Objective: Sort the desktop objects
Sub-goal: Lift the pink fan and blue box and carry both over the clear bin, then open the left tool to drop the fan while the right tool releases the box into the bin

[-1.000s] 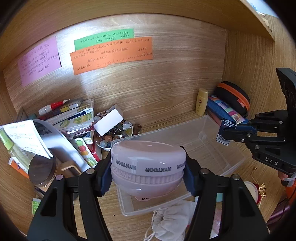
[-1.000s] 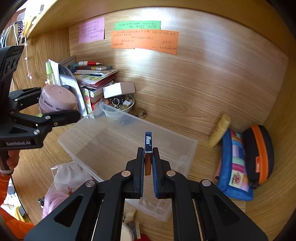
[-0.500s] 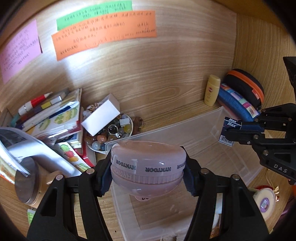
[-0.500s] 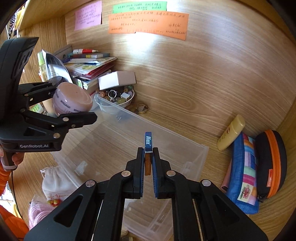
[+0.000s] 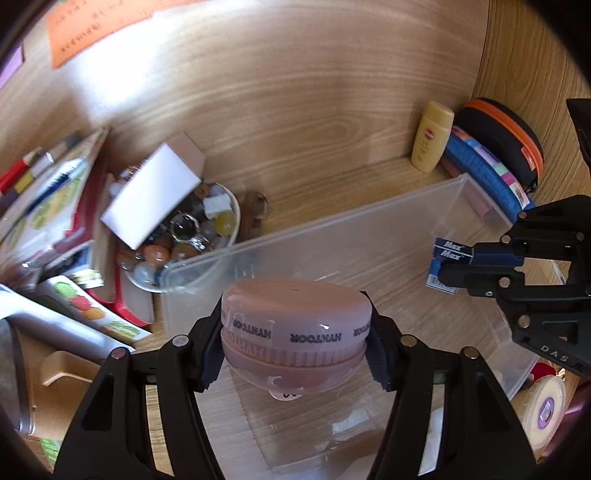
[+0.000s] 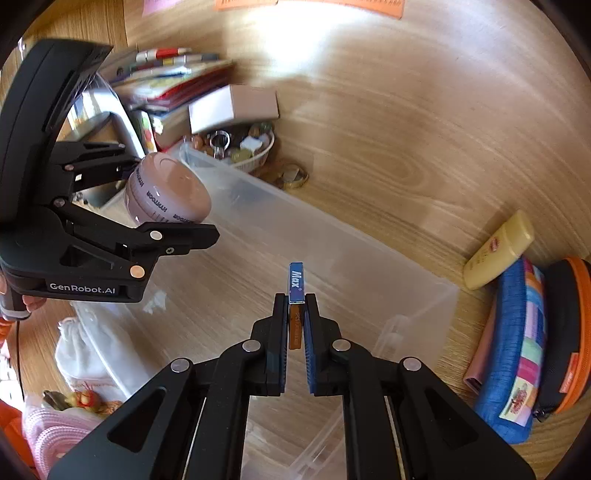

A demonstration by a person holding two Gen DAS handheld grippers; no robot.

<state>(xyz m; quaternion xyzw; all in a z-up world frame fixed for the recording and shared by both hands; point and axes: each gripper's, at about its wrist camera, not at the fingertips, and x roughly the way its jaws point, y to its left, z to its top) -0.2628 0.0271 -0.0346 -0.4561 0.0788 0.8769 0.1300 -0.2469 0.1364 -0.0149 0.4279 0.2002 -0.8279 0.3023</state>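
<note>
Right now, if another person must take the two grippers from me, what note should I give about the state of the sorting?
Left gripper: shut on the pink round case, held above the near left end of the clear plastic bin.
Right gripper: shut on the small blue Max box, held upright over the middle of the bin.
Done: both items picked up and brought over the bin.
Left: nothing is inside the bin yet. Release both there, probably. The yellow bottle, the pouches and the white drawstring bag lie outside the bin.

Orange sticky note (image 5: 99,35) on the wooden back panel (image 5: 295,92).
</note>
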